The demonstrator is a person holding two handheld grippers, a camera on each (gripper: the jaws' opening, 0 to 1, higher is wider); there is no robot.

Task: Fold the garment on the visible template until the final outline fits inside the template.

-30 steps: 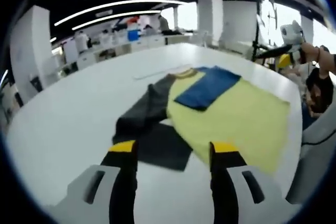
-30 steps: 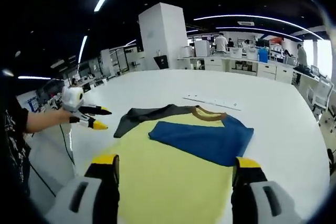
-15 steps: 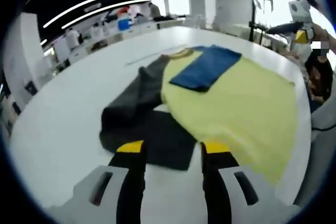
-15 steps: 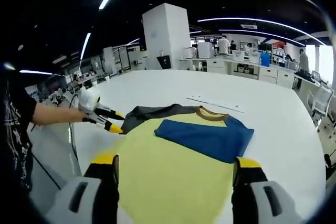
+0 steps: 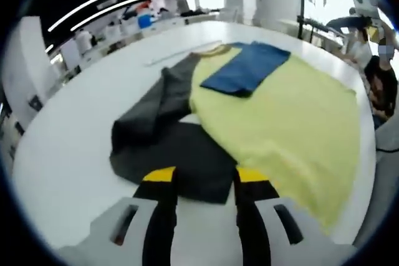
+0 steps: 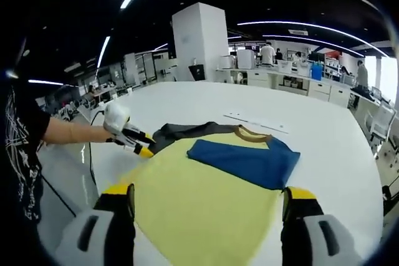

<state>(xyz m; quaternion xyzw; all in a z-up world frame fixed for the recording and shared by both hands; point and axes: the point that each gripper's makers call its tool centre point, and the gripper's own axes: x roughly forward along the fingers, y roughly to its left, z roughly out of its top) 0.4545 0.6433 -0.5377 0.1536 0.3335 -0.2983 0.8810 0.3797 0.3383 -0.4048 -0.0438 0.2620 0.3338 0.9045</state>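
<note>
Both fingers of the left gripper stood a little apart with nothing between them, low over the near edge of the dark sleeve. From the right gripper view, that same tool sat small at the far side of the shirt, by the dark sleeve's end. The right gripper had its fingers spread wide and held nothing, hanging above the bottom hem of the shirt.

A big yellow shirt lay flat on the white table. Its blue sleeve was already folded in and lay on top of the yellow part, below the brown collar. The dark sleeve was not folded yet. It spread out on the table, bunched and a bit creased. A pale strip lay on the table past the collar, and I could not tell what it was.

The next job looked like folding the dark sleeve in. To do it well, the left gripper should go down to the table and pinch only the sleeve's end, not the yellow part beside it. Then it should lift a little and carry the sleeve across, so it lands flat on the yellow part next to the blue one. Pulling hard could drag the whole shirt sideways, so slow is better.
</note>
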